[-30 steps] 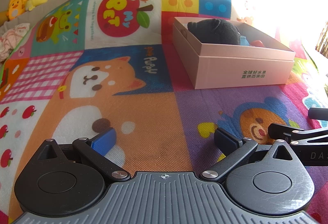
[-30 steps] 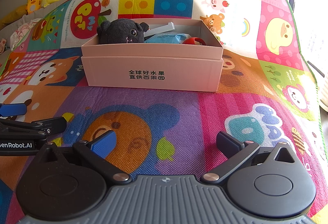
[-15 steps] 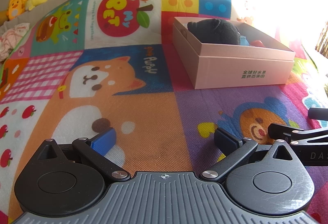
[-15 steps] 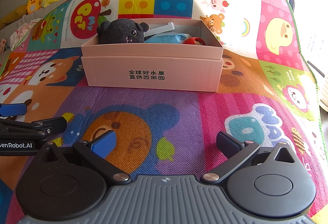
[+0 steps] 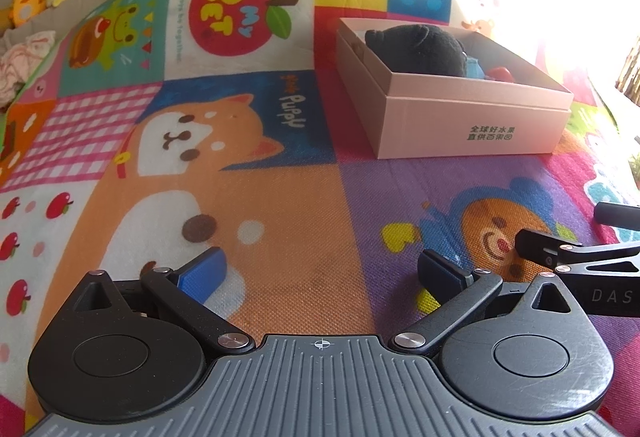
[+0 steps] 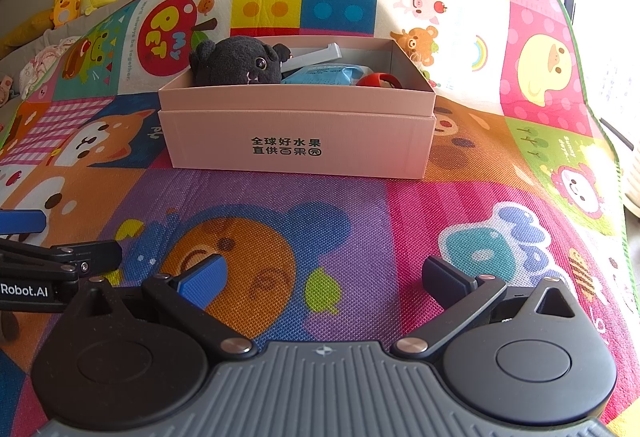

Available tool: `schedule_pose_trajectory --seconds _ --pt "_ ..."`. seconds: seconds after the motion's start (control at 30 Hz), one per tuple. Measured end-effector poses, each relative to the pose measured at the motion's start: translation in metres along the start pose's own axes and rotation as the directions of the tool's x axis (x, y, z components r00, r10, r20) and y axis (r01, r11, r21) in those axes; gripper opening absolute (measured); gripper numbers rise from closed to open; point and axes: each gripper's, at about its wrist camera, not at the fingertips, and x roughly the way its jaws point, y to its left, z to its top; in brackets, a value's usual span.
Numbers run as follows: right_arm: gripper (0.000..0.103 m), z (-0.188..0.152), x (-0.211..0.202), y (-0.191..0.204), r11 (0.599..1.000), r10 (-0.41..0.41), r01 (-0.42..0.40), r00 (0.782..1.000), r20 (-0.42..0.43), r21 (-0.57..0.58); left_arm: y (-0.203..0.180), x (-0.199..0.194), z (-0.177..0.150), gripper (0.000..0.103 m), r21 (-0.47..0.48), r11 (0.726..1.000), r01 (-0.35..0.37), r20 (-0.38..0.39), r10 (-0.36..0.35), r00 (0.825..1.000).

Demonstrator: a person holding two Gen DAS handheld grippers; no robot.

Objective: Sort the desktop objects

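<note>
A: What has changed over the last second?

B: Nothing I can find. The pale pink cardboard box (image 6: 296, 141) with green printed characters sits where it sat on the colourful cartoon-patchwork play mat (image 6: 400, 205), and both tools rest low on the mat in front of it, exactly as before.

A: And the grippers?

B: The left gripper (image 5: 320, 273) is spread wide with nothing between its blue pad and black pad. The right gripper (image 6: 324, 277) is likewise released and empty, and it lies just beside the left one, on the side nearer the window.

A: Where are the objects to be sorted?

B: Inside the box. A black plush animal toy (image 6: 236, 61) fills the box's left end; beside it lie a light blue plastic packet (image 6: 324, 73), a grey flat bar-shaped piece (image 6: 312, 55) leaning toward the back wall, and a small red rounded item (image 6: 380, 80) I can't identify. The mat around the box shows no loose objects in either view.

A: So what does the stillness mean?

B: My reading is that the sorting is finished, or paused, since nothing remains outside the box to pick up.
</note>
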Motion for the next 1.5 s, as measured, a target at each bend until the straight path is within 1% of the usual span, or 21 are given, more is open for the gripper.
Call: schedule_pose_trajectory --seconds 0.1,0.2,0.33,1.5 --pt "0.103 -0.0001 -0.0001 -0.0006 1.0 0.0 0.0 1.0 0.0 0.001 0.0005 0.0008 0.0002 0.103 -0.011 1.0 -0.008 0.003 0.008 1.0" --pt "0.103 -0.0002 -0.0001 -0.0005 1.0 0.0 0.0 1.0 0.0 0.0 0.0025 0.0 -0.0014 0.103 -0.017 1.0 -0.001 0.014 0.001 1.0" --pt "0.103 -0.0001 0.0 -0.0007 1.0 0.001 -0.001 1.0 0.0 0.001 -0.0005 0.0007 -0.0019 0.103 -0.011 1.0 -0.017 0.019 0.017 1.0" --pt "0.103 -0.0005 0.0004 -0.0008 1.0 0.001 -0.001 1.0 0.001 0.0 0.0003 0.0001 -0.0016 0.103 -0.013 1.0 -0.015 0.02 0.016 1.0"
